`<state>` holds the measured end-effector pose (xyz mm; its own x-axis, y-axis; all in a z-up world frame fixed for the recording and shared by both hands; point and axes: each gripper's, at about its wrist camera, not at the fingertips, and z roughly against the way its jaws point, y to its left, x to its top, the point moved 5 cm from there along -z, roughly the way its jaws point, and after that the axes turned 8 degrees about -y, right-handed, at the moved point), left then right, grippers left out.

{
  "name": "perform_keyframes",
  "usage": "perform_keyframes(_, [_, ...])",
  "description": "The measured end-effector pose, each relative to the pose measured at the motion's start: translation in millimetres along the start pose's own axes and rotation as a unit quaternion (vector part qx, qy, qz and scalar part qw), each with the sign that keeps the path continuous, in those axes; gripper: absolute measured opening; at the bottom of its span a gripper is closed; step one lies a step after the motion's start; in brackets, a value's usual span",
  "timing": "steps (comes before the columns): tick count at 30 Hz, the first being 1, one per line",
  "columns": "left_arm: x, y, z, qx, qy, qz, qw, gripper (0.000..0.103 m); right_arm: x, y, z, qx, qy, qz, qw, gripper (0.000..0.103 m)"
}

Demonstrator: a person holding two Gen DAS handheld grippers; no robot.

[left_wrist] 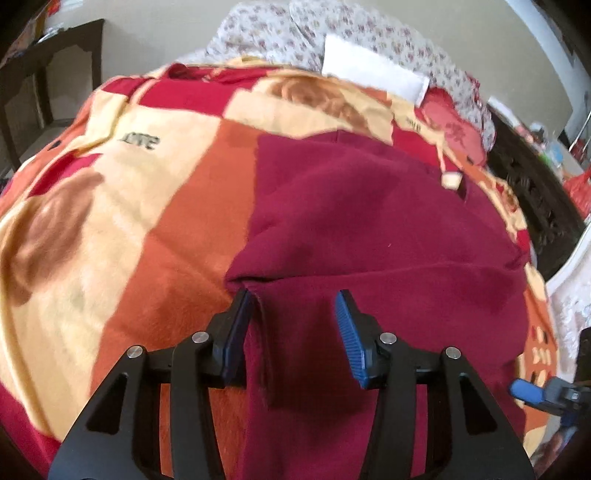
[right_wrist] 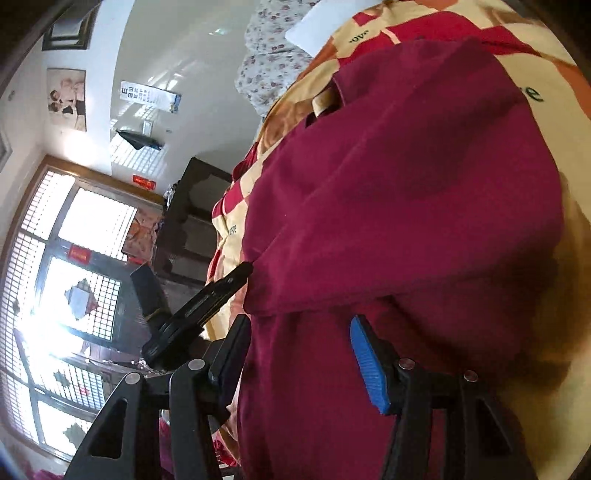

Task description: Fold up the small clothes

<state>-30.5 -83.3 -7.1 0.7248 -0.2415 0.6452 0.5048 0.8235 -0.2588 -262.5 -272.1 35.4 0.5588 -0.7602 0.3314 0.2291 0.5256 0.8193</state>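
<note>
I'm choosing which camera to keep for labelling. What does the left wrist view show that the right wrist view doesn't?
Only the left wrist view shows the dark side table and the red cushion. Only the right wrist view shows the sunlit window and wall posters. Both show the maroon garment on the patterned blanket, the white folded cloth, and open fingers over the fabric.

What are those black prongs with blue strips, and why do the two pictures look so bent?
Each picture comes from a wide-angle camera riding on a hand-held tool, which bends the view. A person carries one in each hand. The left tool and right tool both stand open, their blue-padded fingers straddling folds of a maroon garment without pinching it. It lies on a red, orange and cream blanket on a bed. Behind are a floral cloth and a window.
</note>
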Motion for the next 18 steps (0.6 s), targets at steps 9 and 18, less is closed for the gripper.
perform_keyframes(9, [12, -15, 39, -0.009, -0.061, -0.032, 0.9976, 0.014, 3, 1, 4, -0.002, -0.01, 0.003, 1.0, 0.054])
perform_keyframes(18, [96, -49, 65, -0.045, -0.127, -0.056, 0.9893, 0.012, 54, -14, 35, -0.076, -0.084, 0.038, 0.993, 0.054])
